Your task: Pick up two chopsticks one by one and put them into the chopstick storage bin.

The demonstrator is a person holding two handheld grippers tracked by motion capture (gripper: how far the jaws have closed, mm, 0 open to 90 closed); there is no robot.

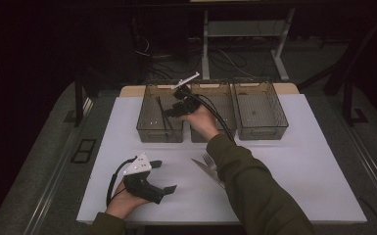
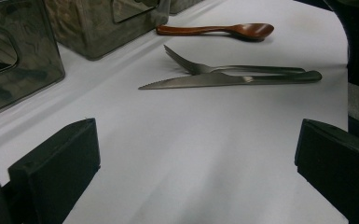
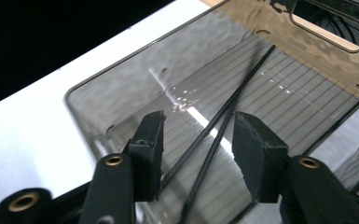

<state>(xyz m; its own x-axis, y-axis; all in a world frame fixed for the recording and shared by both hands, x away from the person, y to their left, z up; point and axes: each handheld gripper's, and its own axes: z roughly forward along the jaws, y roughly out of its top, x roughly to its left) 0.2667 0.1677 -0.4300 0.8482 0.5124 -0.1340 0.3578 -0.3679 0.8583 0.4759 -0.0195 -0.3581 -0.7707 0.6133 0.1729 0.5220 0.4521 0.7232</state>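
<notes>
While the right gripper [image 3: 198, 154] hangs over the leftmost of three smoky clear plastic bins [image 1: 147, 128], its jaws stand half parted with nothing pressed between the pads; two thin black chopsticks [image 3: 224, 123] lie crossed on the bin's ribbed floor just beyond the fingertips, long axes running away toward the far wall. The left gripper [image 2: 196, 172] rests low on the white table [image 2: 177, 140], jaws wide and empty. Ahead of it lie a serrated steel knife [image 2: 224, 80] and a steel fork [image 2: 233, 69] side by side, handles away to the right in the left gripper view, with a glossy brown wooden spoon [image 2: 219, 30] beyond. By this picture, the left hand sits nearer that cutlery.
</notes>
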